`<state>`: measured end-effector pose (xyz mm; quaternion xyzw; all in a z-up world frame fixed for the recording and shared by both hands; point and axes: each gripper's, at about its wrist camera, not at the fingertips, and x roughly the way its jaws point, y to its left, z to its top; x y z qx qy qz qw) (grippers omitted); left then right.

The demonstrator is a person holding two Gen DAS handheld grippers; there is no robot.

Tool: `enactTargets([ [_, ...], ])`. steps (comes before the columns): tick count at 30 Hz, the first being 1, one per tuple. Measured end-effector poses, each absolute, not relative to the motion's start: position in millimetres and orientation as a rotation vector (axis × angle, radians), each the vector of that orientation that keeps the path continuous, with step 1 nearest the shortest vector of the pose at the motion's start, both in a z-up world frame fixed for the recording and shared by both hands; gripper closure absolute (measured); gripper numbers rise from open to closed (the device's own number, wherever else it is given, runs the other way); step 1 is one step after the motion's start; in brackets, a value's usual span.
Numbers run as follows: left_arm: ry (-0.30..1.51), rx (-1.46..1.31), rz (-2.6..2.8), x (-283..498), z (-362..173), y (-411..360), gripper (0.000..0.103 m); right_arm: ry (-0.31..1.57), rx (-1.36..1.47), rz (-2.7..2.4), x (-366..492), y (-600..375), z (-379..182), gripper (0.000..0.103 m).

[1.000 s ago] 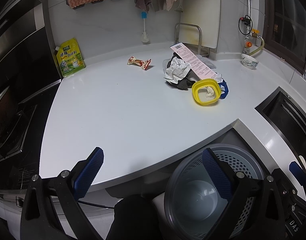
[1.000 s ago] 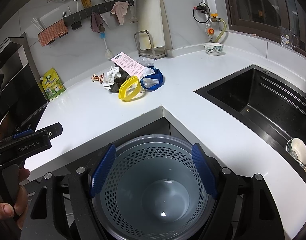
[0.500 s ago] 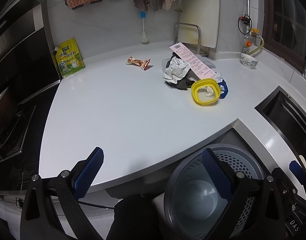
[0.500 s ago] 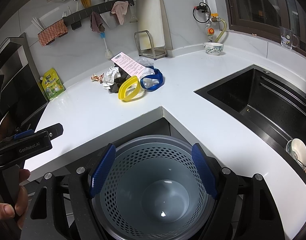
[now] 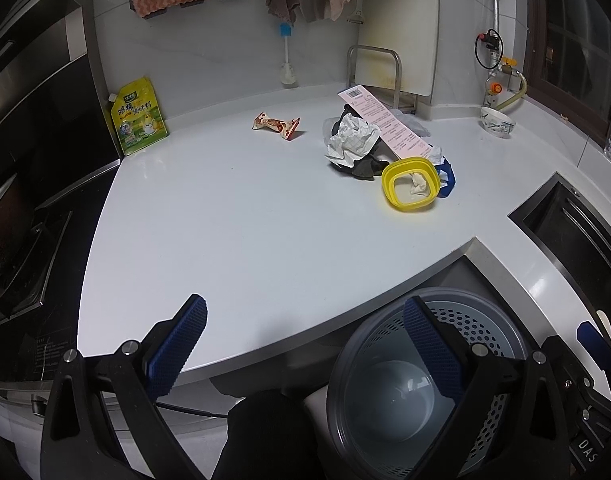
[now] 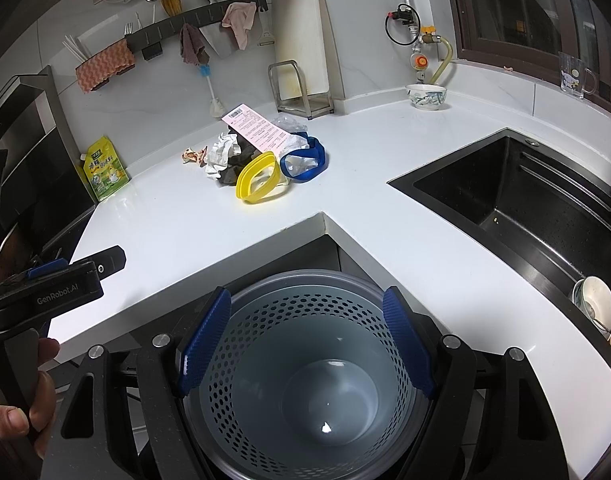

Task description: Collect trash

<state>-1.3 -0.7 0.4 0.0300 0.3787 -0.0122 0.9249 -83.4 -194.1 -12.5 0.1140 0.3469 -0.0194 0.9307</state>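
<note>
Trash lies in a pile on the white counter [image 5: 233, 216]: crumpled white paper [image 5: 353, 140], a pink receipt [image 5: 385, 124], a dark rag, a yellow ring [image 5: 411, 190] and a blue ring [image 6: 303, 160]. A snack wrapper [image 5: 276, 125] lies apart to the left. A grey perforated bin [image 6: 313, 376] stands on the floor below the counter corner, empty. My left gripper [image 5: 305, 344] is open, held before the counter edge. My right gripper [image 6: 305, 340] is open above the bin's mouth.
A yellow-green pouch [image 5: 139, 118] leans at the back left beside the stove [image 5: 21, 248]. A black sink [image 6: 525, 208] lies to the right with a bowl [image 6: 595, 302] in it. A white bowl [image 6: 425, 96] and a metal rack [image 6: 301, 88] stand at the back wall.
</note>
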Motion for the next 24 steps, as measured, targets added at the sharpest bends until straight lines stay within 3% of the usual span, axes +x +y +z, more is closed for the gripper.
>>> enactTargets([
  [24,0.772,0.087,0.013,10.1,-10.8,9.7,0.006,0.726,0.229,-0.047,-71.8,-195.4,-22.0,0.028],
])
